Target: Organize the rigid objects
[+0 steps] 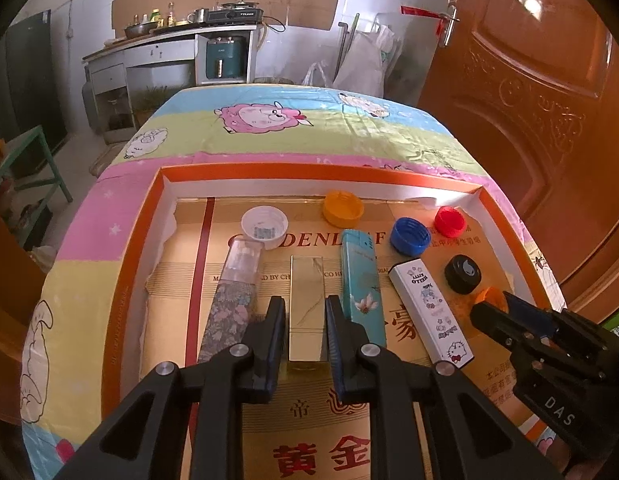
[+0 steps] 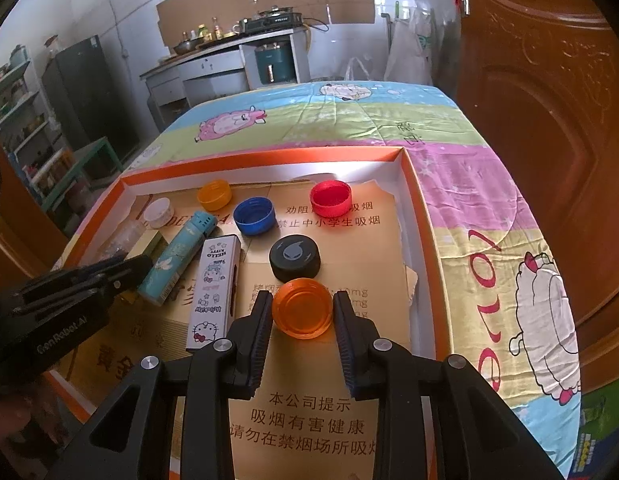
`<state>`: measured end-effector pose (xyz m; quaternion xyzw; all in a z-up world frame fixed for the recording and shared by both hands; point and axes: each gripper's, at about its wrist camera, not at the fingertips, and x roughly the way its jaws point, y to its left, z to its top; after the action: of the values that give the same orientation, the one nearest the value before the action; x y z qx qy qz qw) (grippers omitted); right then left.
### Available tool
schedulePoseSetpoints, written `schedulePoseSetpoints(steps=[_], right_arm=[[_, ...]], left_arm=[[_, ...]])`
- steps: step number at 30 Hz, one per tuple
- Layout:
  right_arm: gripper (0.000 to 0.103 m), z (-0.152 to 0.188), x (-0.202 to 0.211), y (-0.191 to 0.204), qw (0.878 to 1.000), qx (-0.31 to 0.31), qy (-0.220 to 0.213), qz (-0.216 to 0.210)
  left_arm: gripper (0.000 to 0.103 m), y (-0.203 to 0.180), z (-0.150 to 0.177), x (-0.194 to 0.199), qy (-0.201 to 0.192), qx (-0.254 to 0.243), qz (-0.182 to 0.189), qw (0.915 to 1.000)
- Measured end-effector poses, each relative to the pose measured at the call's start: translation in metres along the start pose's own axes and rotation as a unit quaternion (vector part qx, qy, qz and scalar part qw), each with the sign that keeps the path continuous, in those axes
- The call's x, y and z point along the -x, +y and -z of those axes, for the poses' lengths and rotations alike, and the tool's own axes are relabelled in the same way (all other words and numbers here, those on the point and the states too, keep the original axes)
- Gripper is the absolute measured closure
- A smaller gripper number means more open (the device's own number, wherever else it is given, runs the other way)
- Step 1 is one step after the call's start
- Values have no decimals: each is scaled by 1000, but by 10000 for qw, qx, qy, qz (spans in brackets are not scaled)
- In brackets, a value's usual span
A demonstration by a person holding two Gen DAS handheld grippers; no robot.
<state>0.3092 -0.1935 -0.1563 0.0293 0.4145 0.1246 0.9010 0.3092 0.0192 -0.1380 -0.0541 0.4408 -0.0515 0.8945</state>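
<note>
Left gripper [image 1: 305, 320]: jaws straddle the gold bar [image 1: 307, 304], one finger on each long side; pads appear to touch or nearly touch it, a firm clamp cannot be confirmed.
Right gripper [image 2: 302, 314]: fingers flank the orange cap [image 2: 302, 312] with a thin gap on each side; released, not clenched.
Tray [image 1: 129, 264]: shallow orange-rimmed box lid lined with gold printed cardboard, sitting on a cartoon-sheep bedsheet [image 1: 269, 128].
Gold bar: lies lengthwise in the tray's left-centre, between the floral spray bottle [image 1: 233, 300] and the teal lighter [image 1: 361, 284].
Row of long items: floral spray bottle, gold bar, teal lighter, white Hello Kitty lighter [image 1: 429, 312], side by side, left to right.
Orange cap: open side up, near the tray's right wall, just in front of the black cap [image 2: 295, 260].
Far row of caps: white cap [image 1: 264, 227], yellow cap [image 1: 343, 208], blue cap [image 1: 409, 237], red cap [image 1: 449, 221], all apart from each other.
Background: kitchen counter with a stove, wooden door at right.
</note>
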Motion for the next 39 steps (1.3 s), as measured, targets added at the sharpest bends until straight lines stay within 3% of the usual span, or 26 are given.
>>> schedulePoseSetpoints(steps=[8,13,32,39], right_arm=[[68,0,0,2,10000,-25,-7,-39],[53,-1,5,5,10000,27,-74,-32],[53,0,52,16,9990,0,-449,35],[53,5,97,32,9945,38,-953,439]], left_arm=[[80,-1,1,5,-111,-21,-9,9999],[68,-1,1,12,-197,-29,-15,9998],[67,-7,5,67,-751,-44,-19,9972],[67,-13,18,109,-1072,57,-277,9938]])
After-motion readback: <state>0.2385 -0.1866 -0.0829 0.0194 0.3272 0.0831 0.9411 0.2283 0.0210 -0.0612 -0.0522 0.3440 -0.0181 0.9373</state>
